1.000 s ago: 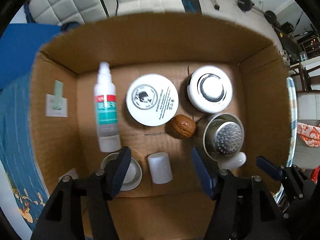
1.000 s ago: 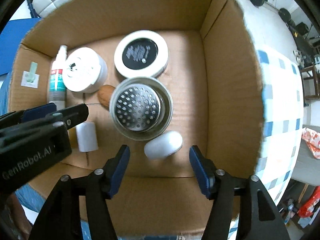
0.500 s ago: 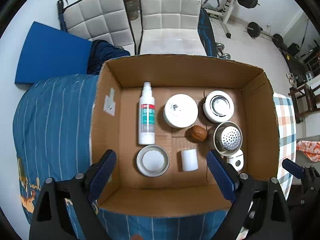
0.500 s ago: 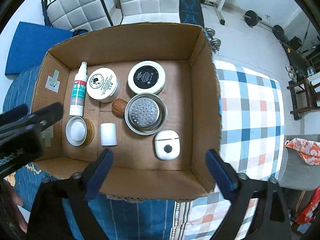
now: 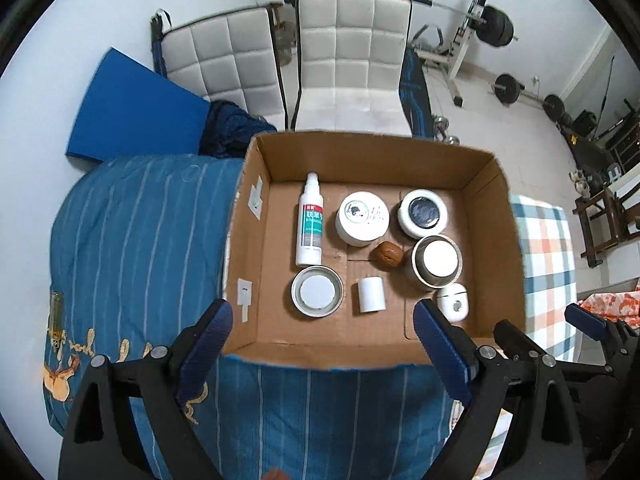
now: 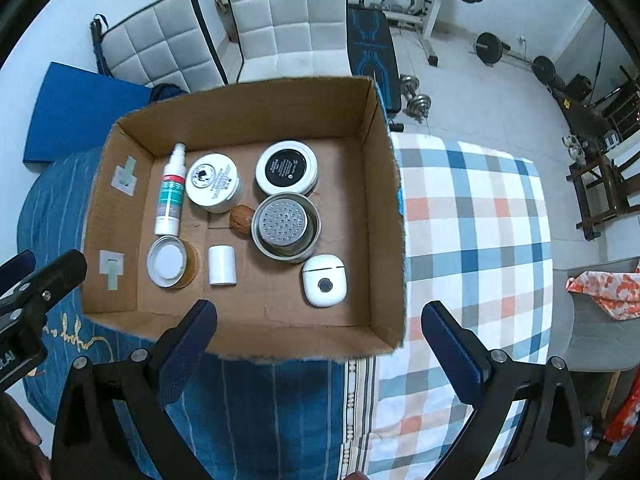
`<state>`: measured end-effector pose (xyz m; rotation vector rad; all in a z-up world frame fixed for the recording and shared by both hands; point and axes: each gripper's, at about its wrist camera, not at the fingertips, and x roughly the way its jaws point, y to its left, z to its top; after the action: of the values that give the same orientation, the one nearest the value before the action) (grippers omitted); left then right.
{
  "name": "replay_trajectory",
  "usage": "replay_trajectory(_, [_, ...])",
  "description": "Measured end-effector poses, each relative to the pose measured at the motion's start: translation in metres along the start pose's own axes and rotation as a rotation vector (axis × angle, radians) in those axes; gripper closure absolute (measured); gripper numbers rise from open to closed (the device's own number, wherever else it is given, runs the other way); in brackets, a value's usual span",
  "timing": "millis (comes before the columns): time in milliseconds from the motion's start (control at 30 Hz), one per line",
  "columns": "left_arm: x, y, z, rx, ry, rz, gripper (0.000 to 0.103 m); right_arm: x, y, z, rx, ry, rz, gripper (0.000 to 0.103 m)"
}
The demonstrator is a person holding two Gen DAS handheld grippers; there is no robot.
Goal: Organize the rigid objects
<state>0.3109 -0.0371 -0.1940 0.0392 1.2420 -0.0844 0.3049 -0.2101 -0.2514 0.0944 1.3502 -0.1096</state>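
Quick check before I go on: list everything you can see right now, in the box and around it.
cardboard box: 1, brown, on the bed
spray bottle: 1, white, lying at box left
jars: 2, white, back row
walnut: 1, brown, centre
metal strainer cup: 1, silver, right of the walnut
earbud case: 1, white, front right
small cylinder: 1, white, front
jar lid: 1, silver, front left
chairs: 2, white, behind
left gripper: open, empty
right gripper: open, empty

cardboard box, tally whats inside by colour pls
In the cardboard box:
White: 5 (spray bottle, jar with printed lid, jar with black lid, small cylinder, earbud case)
Silver metal: 2 (perforated strainer cup, round lid)
Brown: 1 (walnut)
Total: 8
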Motion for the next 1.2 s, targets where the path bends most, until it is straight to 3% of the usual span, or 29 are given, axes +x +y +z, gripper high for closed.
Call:
replay_trajectory(333, [-0.122, -0.007, -0.048, 0.003, -0.190, 0.008, 0.010, -0.117, -0.017, -0.057, -0.002, -0.158, 0.012, 0.000])
replay_trajectory(533, [-0.177, -0.007, -0.078, -0.010, -0.250, -0.004, 0.010, -0.181, -0.033, -0.095, 0.010, -0.217, 0.026, 0.000])
replay_trajectory(900, [-0.247, -0.008, -0.126, -0.014, -0.309, -0.022, 0.010, -0.269, -0.043, -0.153, 0.001, -0.336, 0.024, 0.000])
replay_trajectory(1200, [-0.267, -0.008, -0.146, -0.009, -0.349, -0.004, 0.010, -0.295, -0.040, -0.170, -0.016, -0.387, 0.006, 0.000])
